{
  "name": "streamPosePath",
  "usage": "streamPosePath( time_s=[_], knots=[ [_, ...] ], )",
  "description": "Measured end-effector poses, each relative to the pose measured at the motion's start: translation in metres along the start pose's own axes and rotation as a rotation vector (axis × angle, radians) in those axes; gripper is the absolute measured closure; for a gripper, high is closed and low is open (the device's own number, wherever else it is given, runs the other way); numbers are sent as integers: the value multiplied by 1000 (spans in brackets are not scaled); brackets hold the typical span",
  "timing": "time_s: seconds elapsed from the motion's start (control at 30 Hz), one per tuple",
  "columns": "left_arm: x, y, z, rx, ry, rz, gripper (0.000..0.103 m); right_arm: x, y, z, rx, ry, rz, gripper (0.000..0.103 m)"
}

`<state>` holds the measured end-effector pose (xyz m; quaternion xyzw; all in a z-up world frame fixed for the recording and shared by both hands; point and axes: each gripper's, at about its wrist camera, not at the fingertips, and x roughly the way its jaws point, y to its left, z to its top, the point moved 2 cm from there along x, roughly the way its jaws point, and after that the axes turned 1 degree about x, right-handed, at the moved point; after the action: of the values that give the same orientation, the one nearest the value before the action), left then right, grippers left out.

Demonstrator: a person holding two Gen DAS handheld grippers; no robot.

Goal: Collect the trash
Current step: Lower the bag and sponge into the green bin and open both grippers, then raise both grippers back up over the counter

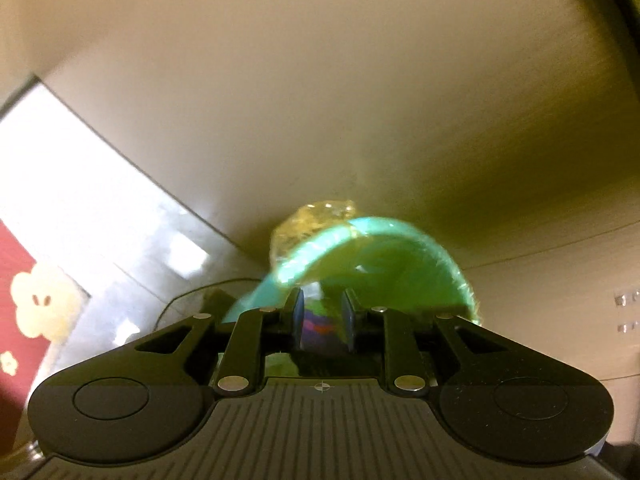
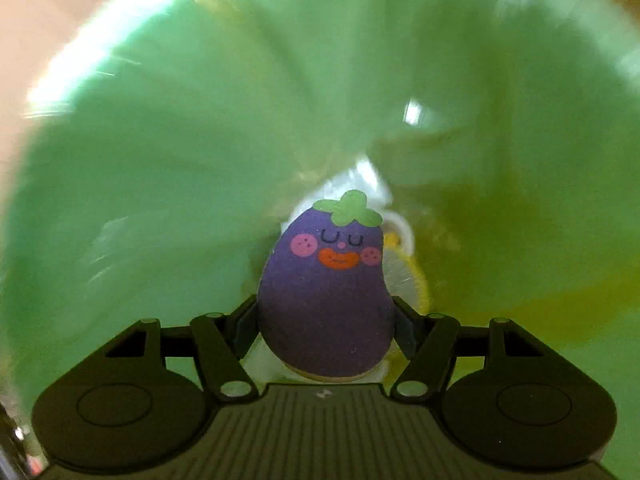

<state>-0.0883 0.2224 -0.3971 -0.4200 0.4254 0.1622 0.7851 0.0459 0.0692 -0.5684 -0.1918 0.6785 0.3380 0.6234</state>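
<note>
Right wrist view: the right hand-held gripper (image 2: 325,330) points steeply down into a translucent green trash bag (image 2: 168,152), whose plastic fills nearly the whole frame. Its pads press both sides of a purple eggplant-shaped sponge (image 2: 326,304) with a cartoon face, held upright. Below it, inside the bag, lie blurred white and yellow scraps (image 2: 404,272). In the left wrist view the left hand-held gripper (image 1: 322,312) grips the green bag's rolled rim (image 1: 320,252) between narrow-set jaws, above a pale floor (image 1: 320,100). A red cloth (image 1: 24,312) with white flowers shows at the left.
</note>
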Motion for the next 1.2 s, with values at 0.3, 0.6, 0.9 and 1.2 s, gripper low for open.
streamPosePath(
  time_s=[0.3, 0.6, 0.9, 1.2],
  knots=[
    [-41, 43, -11, -37, -45, 50, 80, 67, -20, 7, 172, 169, 42, 34],
    [-53, 20, 7, -28, -83, 41, 80, -107, -10, -30, 16, 23, 102, 34],
    [-76, -25, 23, 83, -87, 9, 79, -108, -23, 0, 169, 1, 91, 32],
    [-107, -48, 32, 138, -120, 28, 79, -246, 2, -40, -148, -274, -89, 34]
  ],
)
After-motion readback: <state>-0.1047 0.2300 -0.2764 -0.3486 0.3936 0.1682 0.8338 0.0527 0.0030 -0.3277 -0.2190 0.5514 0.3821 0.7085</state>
